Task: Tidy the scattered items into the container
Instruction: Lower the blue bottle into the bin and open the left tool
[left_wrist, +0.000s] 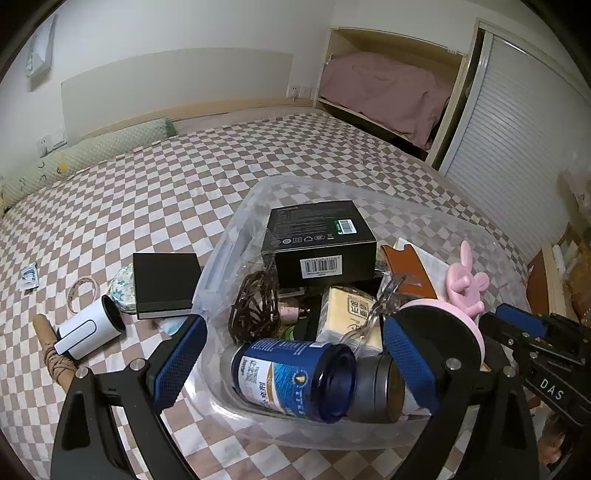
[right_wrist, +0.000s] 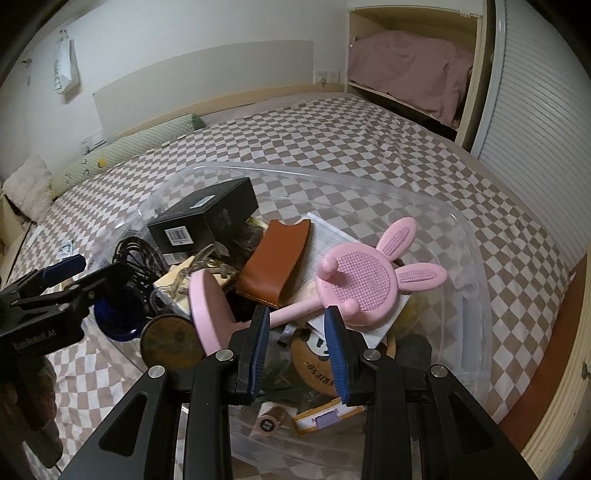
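Your right gripper (right_wrist: 295, 332) hangs over the clear container (right_wrist: 476, 236) on the checked bed (right_wrist: 369, 136), jaws narrowed but not shut, with the handle of the pink rabbit brush (right_wrist: 354, 284) running between the pads; you cannot tell from here whether they press on it. The brush already lies inside, its long axis slanting up to the right, ears away from you. Your left gripper (left_wrist: 291, 347), jaws wide and empty, straddles the container's near rim, closest to the black book (left_wrist: 164, 284) and white cylinder (left_wrist: 90, 332) lying outside it.
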